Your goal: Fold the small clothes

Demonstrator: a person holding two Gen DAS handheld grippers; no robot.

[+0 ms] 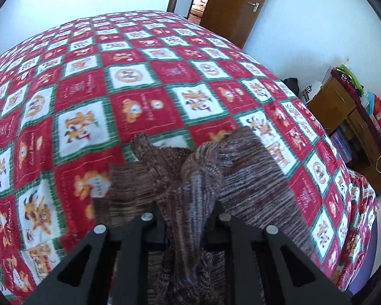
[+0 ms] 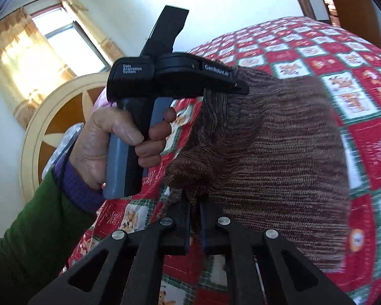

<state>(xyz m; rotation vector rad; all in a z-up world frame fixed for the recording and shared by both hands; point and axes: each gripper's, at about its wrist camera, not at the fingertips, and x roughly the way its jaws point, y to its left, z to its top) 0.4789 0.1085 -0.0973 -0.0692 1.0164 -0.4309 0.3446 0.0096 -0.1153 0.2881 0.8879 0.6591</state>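
A small brown-and-grey striped knit sweater (image 1: pixel 241 167) is held up above the red, white and green checked bedspread (image 1: pixel 114 81). My left gripper (image 1: pixel 186 203) is shut on a bunched, ribbed part of the knit, which hangs down between its fingers. My right gripper (image 2: pixel 194 198) is shut on another edge of the same sweater (image 2: pixel 279 157), and the cloth spreads out to the right of it. In the right wrist view the left gripper (image 2: pixel 238 86) shows from the side, held in a hand, its tip clamped on the sweater's top edge.
The bedspread (image 2: pixel 343 58) covers a large bed. A brown door (image 1: pixel 236 5) stands open at the back. A wooden cabinet (image 1: pixel 343 111) with bags and clutter stands right of the bed. A round wooden headboard (image 2: pixel 53 127) and a curtained window (image 2: pixel 50 43) lie to the left.
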